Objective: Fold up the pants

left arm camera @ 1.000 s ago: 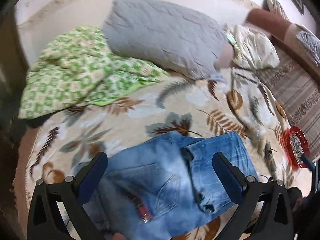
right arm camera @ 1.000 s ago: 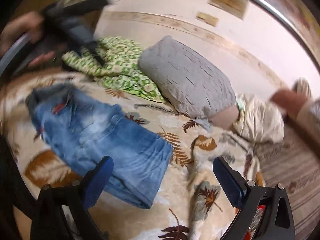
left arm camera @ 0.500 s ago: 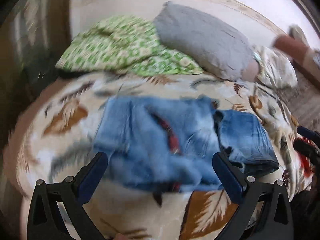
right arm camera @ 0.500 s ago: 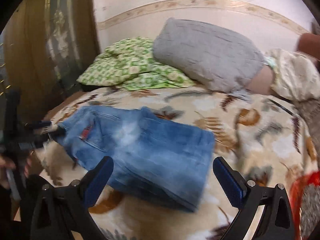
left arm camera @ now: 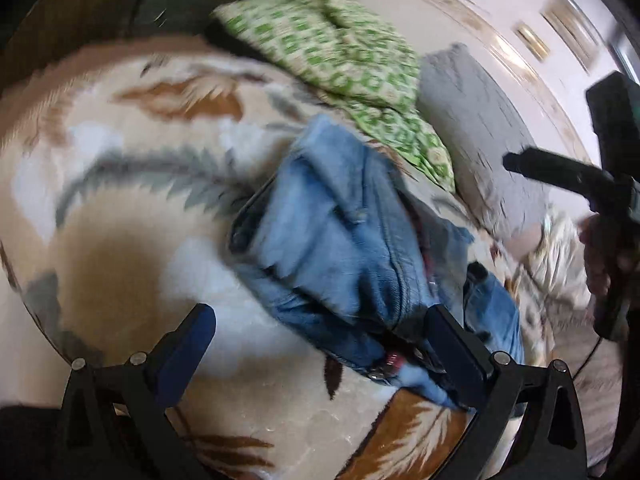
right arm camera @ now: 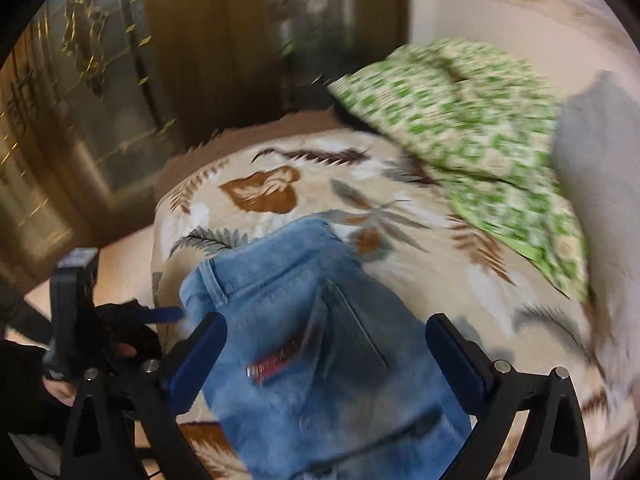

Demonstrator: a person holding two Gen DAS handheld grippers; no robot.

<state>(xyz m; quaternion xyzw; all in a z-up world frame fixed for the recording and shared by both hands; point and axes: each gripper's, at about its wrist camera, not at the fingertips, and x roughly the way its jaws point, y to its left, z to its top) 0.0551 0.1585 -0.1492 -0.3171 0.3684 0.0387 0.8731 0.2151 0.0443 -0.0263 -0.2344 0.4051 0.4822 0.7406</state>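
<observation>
The folded blue jeans lie on a leaf-patterned blanket on the bed. In the right wrist view the jeans show a back pocket and a red label. My left gripper is open and empty, close over the near edge of the jeans. My right gripper is open and empty, above the waist end. The left gripper also shows at the left of the right wrist view, beside the waistband; the right gripper shows at the right edge of the left wrist view.
A green patterned quilt and a grey pillow lie at the back of the bed, near the wall. A dark wooden wardrobe stands left of the bed. The blanket's edge drops off near the jeans' waist.
Both grippers swung left toward the waist end of the jeans and came closer. The jeans stay folded on the blanket. Both views are blurred by motion.
</observation>
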